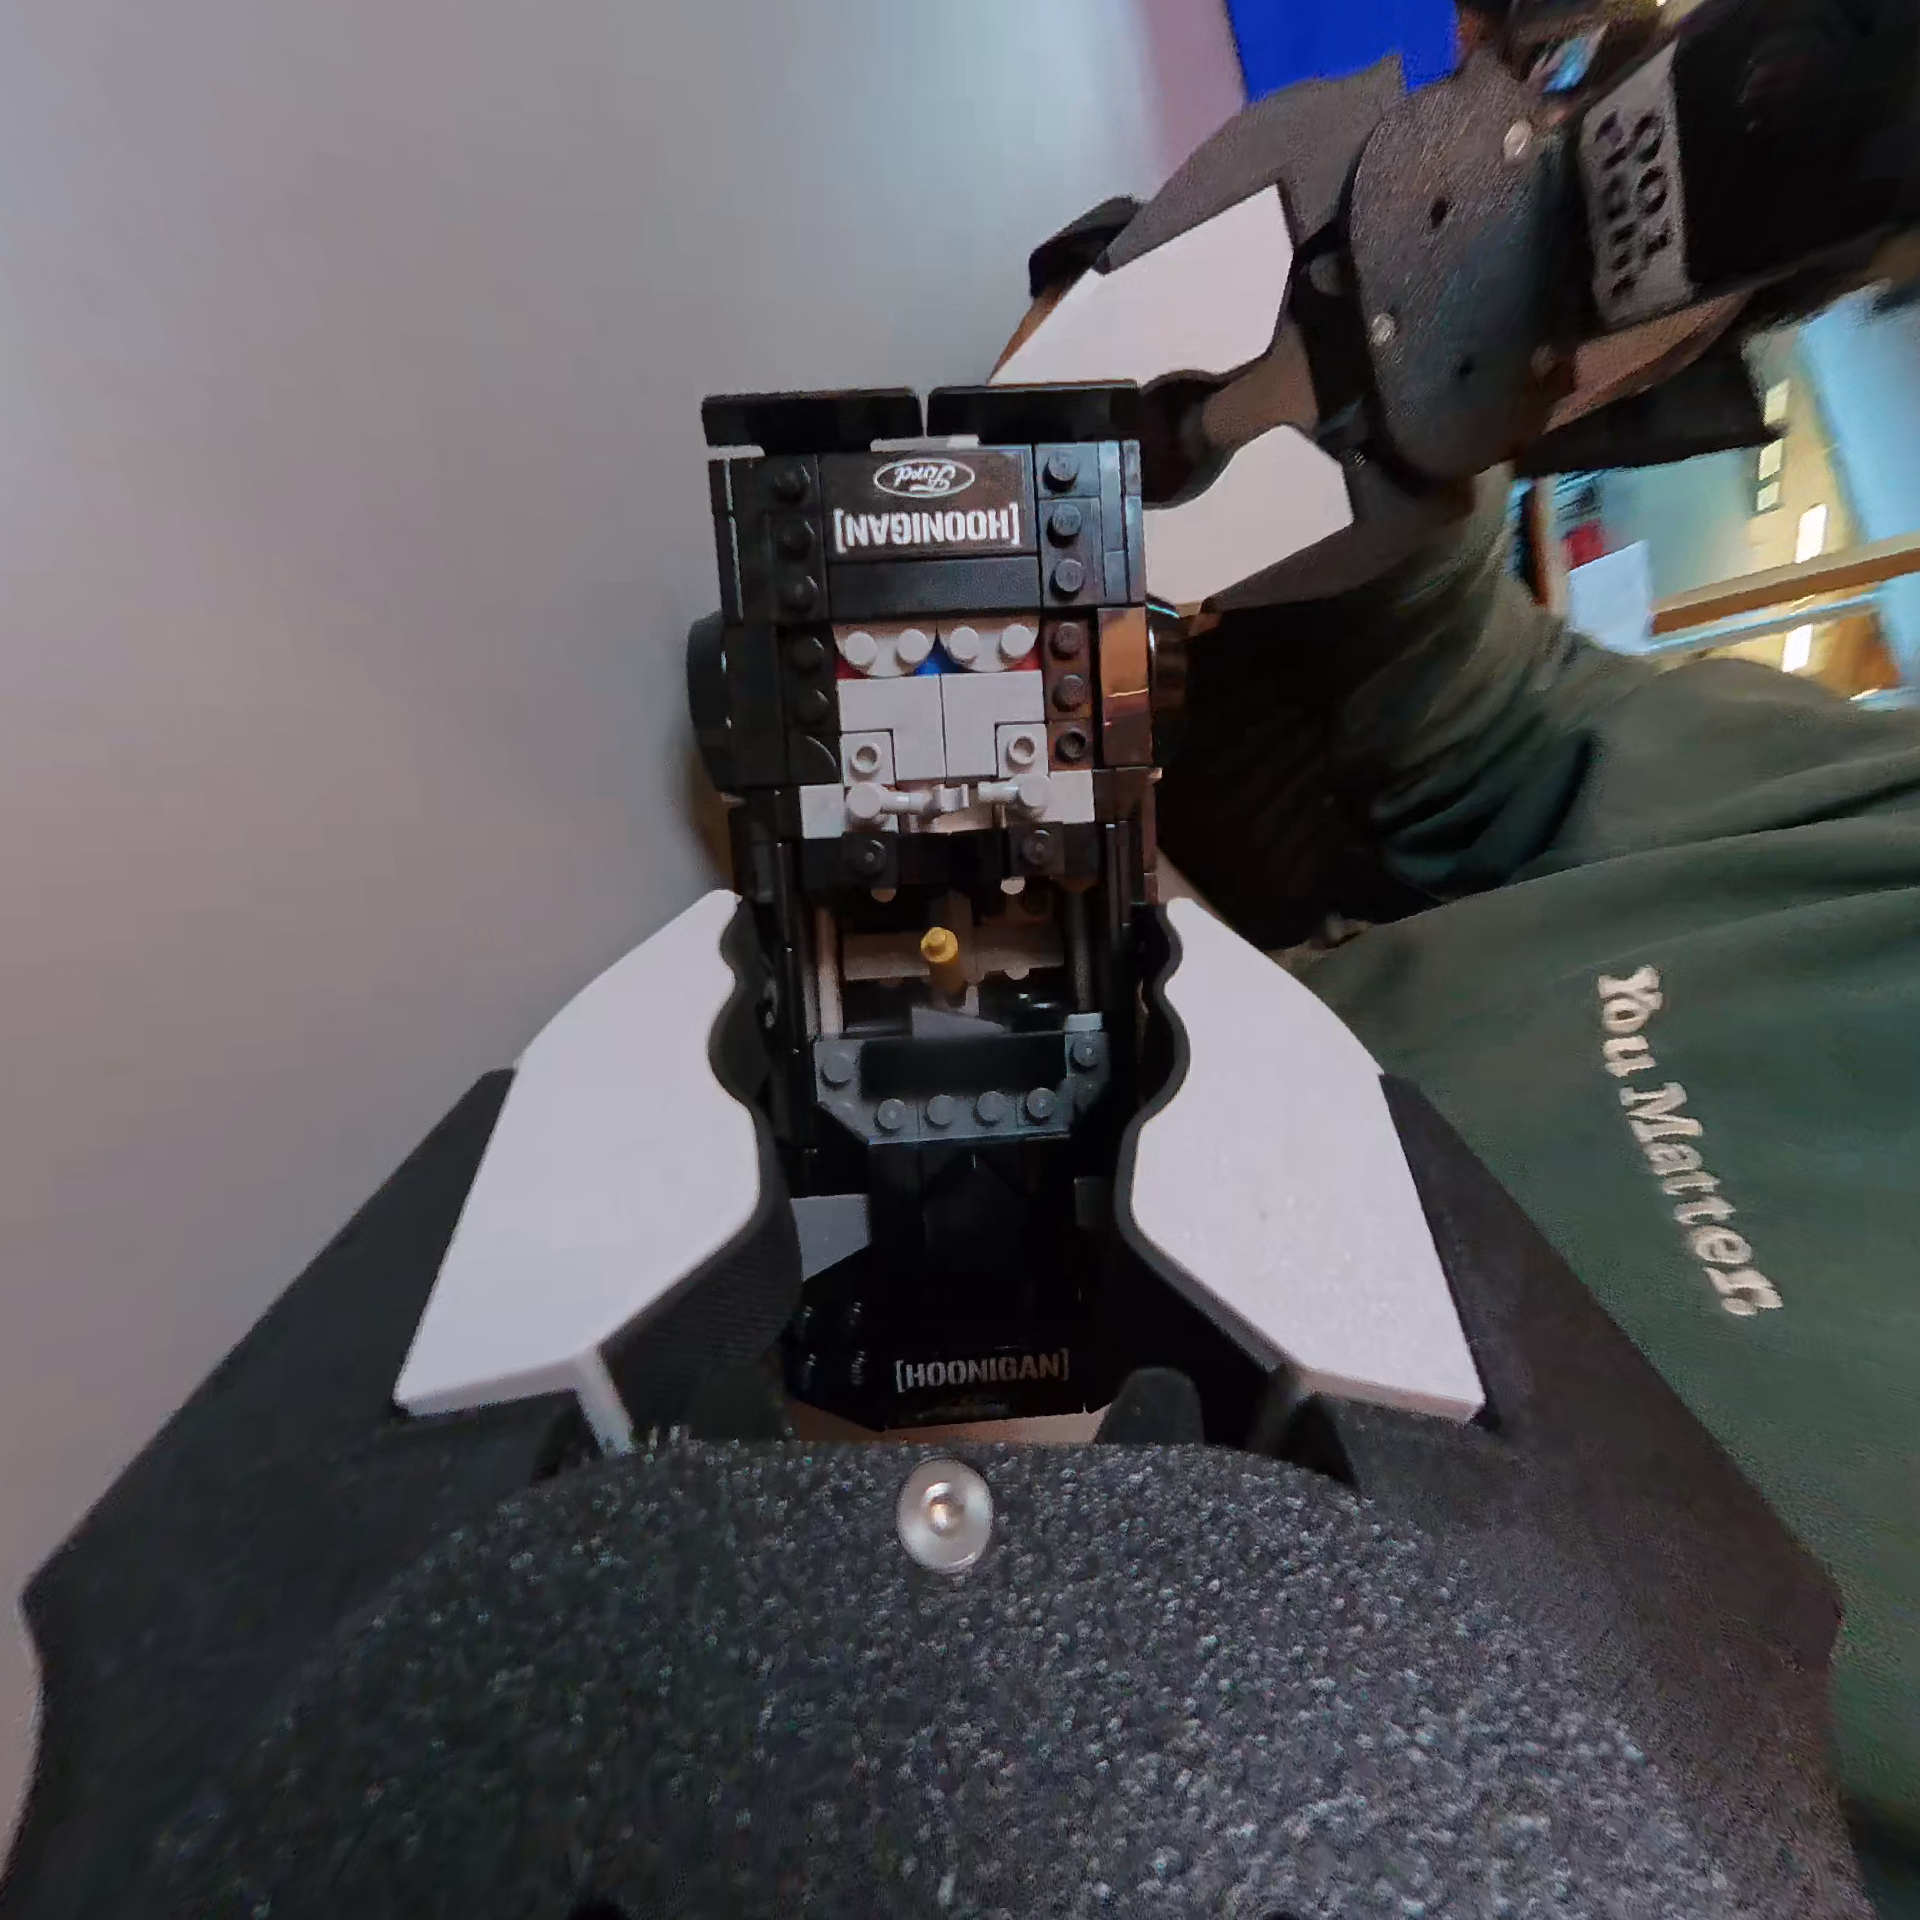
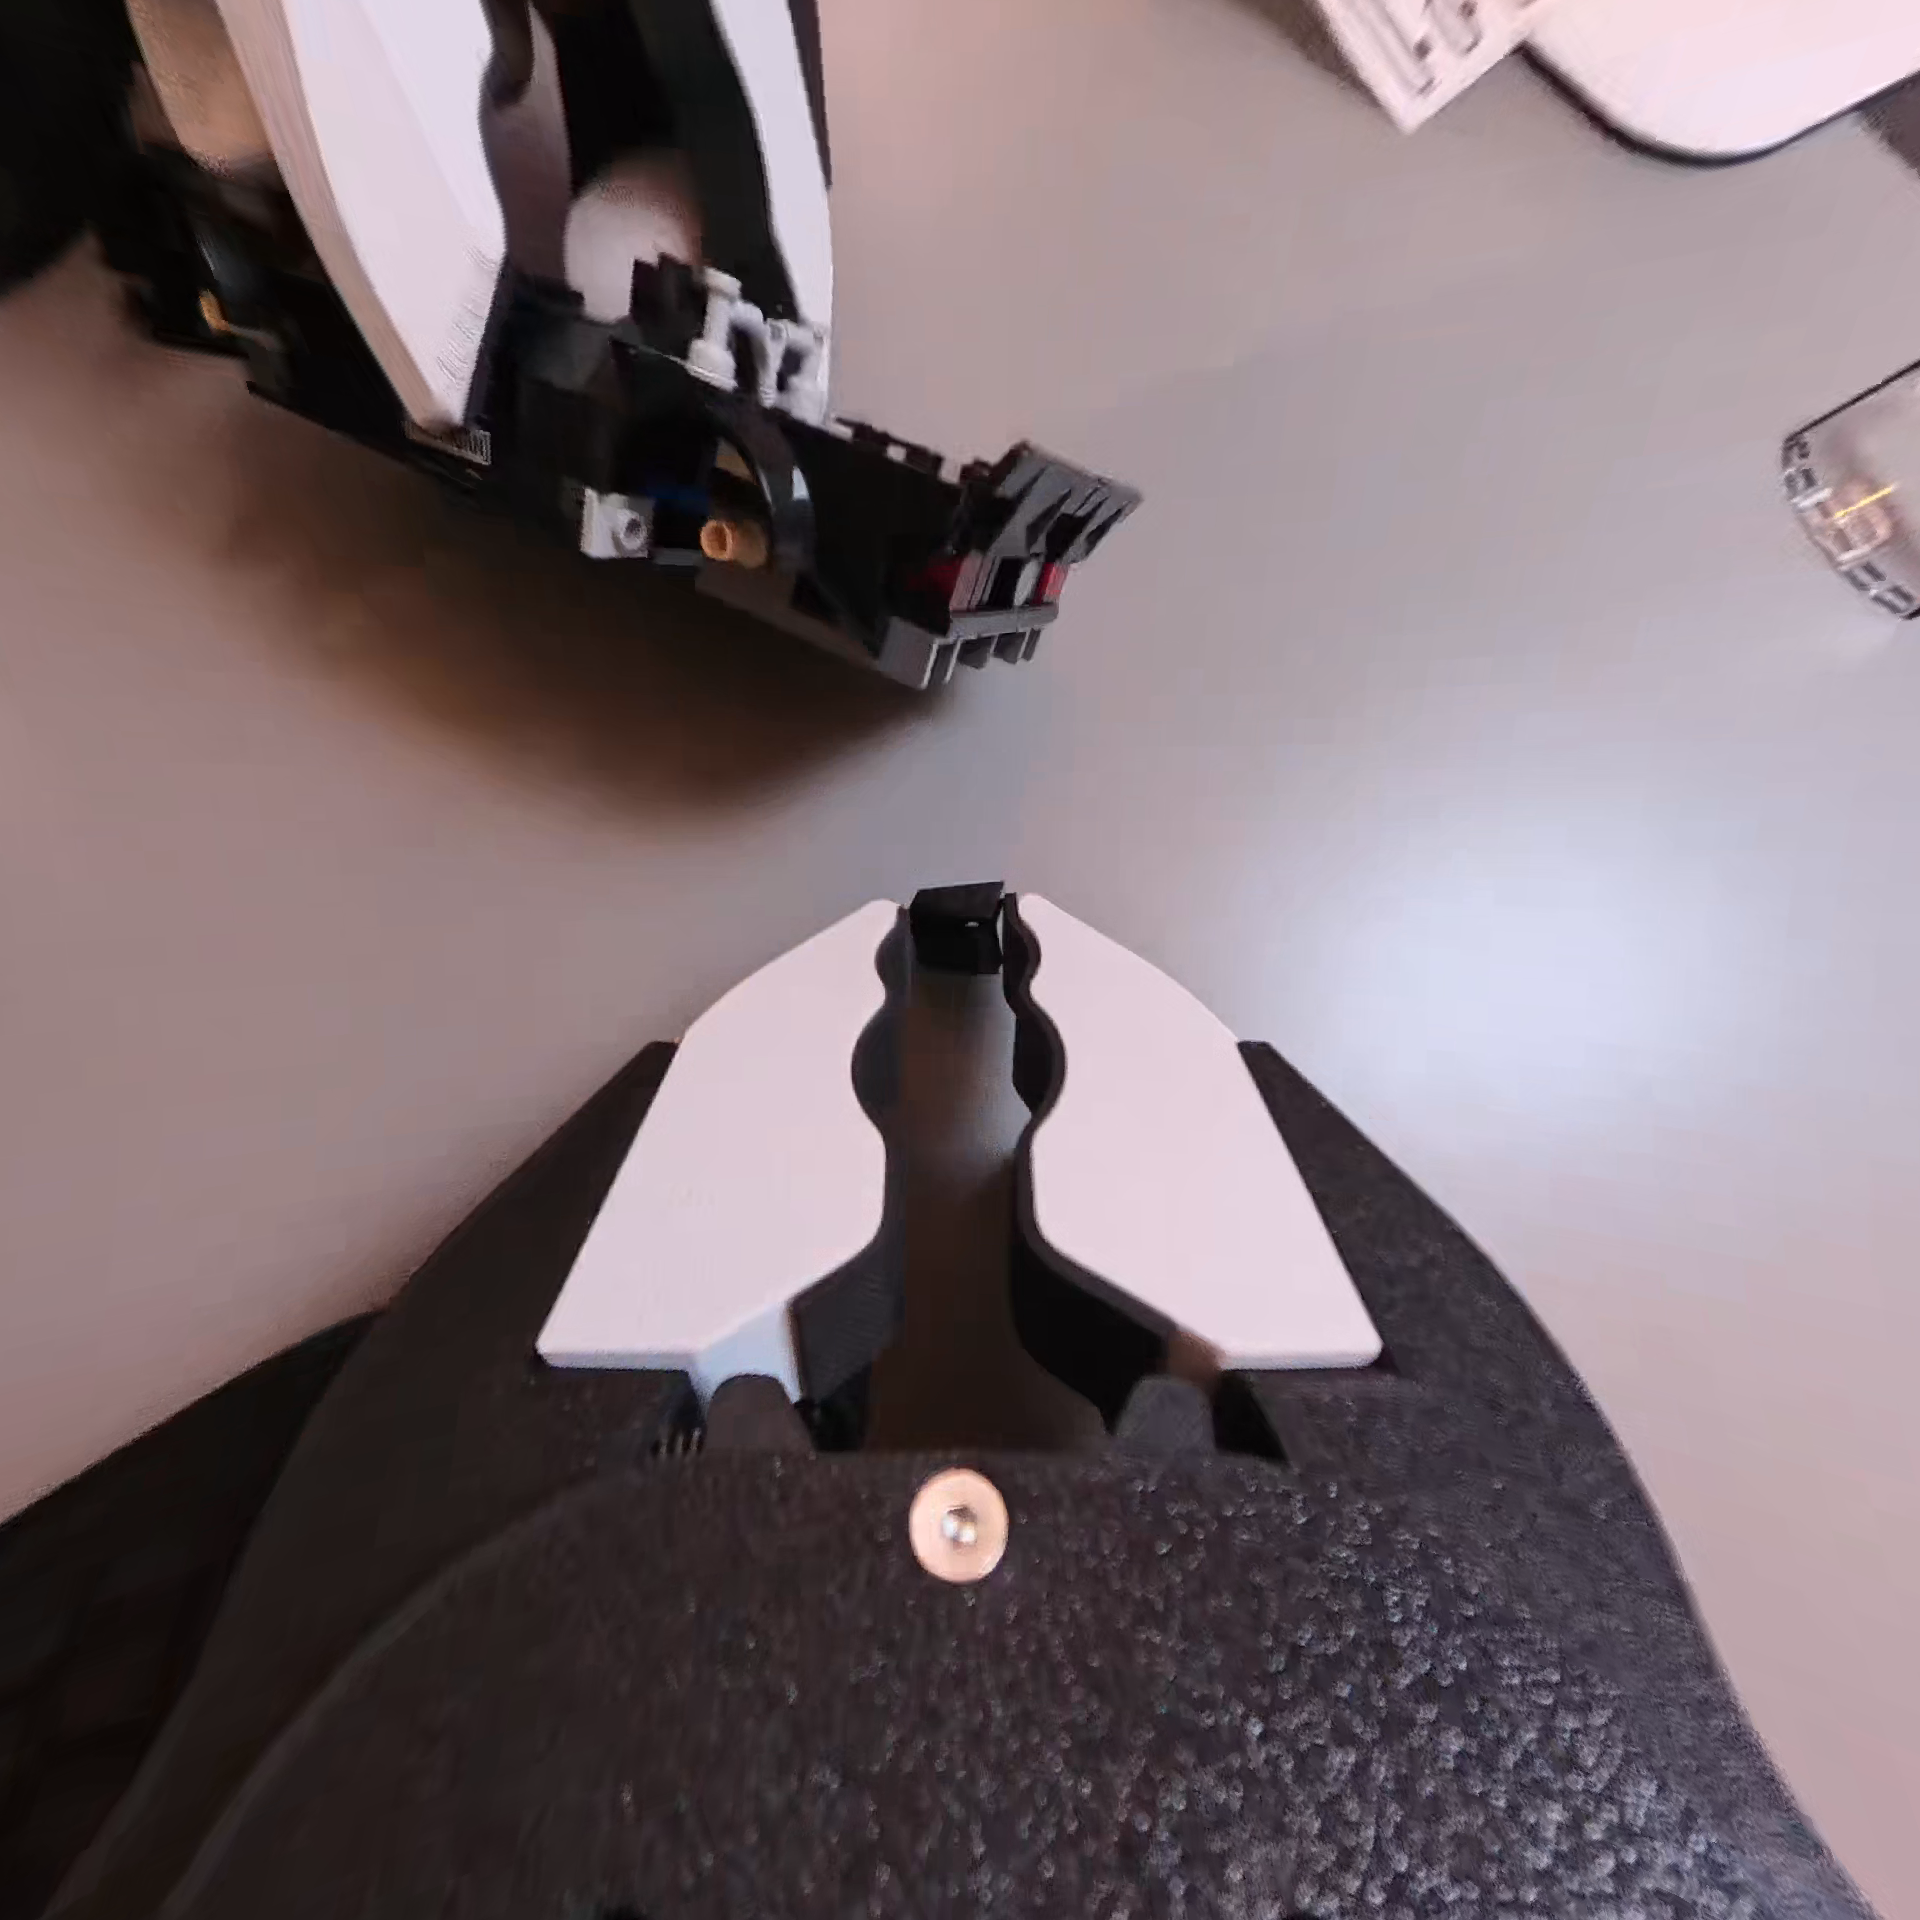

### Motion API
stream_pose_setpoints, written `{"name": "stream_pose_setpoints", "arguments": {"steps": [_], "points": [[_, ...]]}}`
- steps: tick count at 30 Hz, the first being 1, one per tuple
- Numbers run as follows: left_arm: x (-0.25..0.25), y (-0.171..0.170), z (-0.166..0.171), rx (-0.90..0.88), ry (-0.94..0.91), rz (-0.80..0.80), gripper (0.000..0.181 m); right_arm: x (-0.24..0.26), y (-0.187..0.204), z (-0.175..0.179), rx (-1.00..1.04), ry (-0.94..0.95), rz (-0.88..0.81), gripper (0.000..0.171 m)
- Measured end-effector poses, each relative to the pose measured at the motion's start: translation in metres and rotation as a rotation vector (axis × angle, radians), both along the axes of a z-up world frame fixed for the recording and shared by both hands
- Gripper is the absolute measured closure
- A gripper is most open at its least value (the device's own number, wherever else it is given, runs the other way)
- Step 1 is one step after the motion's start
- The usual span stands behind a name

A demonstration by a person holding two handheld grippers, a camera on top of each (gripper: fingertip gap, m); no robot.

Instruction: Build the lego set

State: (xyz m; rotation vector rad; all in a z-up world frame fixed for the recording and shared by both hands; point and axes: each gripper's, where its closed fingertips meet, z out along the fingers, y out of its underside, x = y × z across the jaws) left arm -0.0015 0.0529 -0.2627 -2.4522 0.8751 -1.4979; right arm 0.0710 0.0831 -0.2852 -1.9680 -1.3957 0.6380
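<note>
My left gripper [image 1: 951,925] is shut on a part-built black lego car [image 1: 925,665], clamping its sides and holding it in the air. The car has grey engine pieces and a small yellow peg in the middle. The car [image 2: 790,499] also shows at the upper left of the right wrist view, held between the left gripper's white fingers [image 2: 405,208] above the table. My right gripper [image 2: 958,909] is shut on a small black lego piece [image 2: 956,927] at its tips. The right gripper [image 1: 1195,416] also shows in the left wrist view, just beyond the car's far right corner.
A grey table [image 2: 1403,727] lies below. A white booklet [image 2: 1423,52] and a white object [image 2: 1714,73] sit at the far right, a clear plastic container [image 2: 1860,509] at the right edge. A person's green sleeve [image 1: 1558,935] is to the right. One gripper's finger ends stand about 9 cm off the other's.
</note>
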Motion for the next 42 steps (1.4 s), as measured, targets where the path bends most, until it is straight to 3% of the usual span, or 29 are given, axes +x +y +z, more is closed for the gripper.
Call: {"name": "stream_pose_setpoints", "arguments": {"steps": [8,14,23,28,33,36,42], "points": [[0.003,-0.009,-0.016,0.283,0.300,-0.095,0.111,0.016,-0.008,-0.011,-0.033,-0.202,0.051,0.144],[-0.002,-0.009,-0.027,0.527,0.489,-0.182,0.111,0.005,-0.028,0.016,-0.085,-0.017,0.196,0.137],[-0.017,-0.011,-0.030,0.791,0.620,-0.483,0.107,-0.019,-0.059,0.011,-0.111,0.013,0.269,0.139],[-0.041,-0.009,-0.017,0.820,0.662,-0.553,0.096,-0.028,-0.099,0.029,-0.162,0.154,0.444,0.140],[-0.044,-0.020,-0.017,0.812,0.637,-0.555,0.092,-0.002,-0.059,0.031,-0.139,0.177,0.307,0.140],[-0.041,-0.020,-0.031,0.845,0.680,-0.629,0.090,0.010,-0.037,0.027,-0.087,0.170,0.240,0.140],[-0.030,-0.027,-0.034,0.907,0.667,-0.860,0.105,0.040,-0.016,0.026,-0.039,0.173,0.111,0.143]]}}
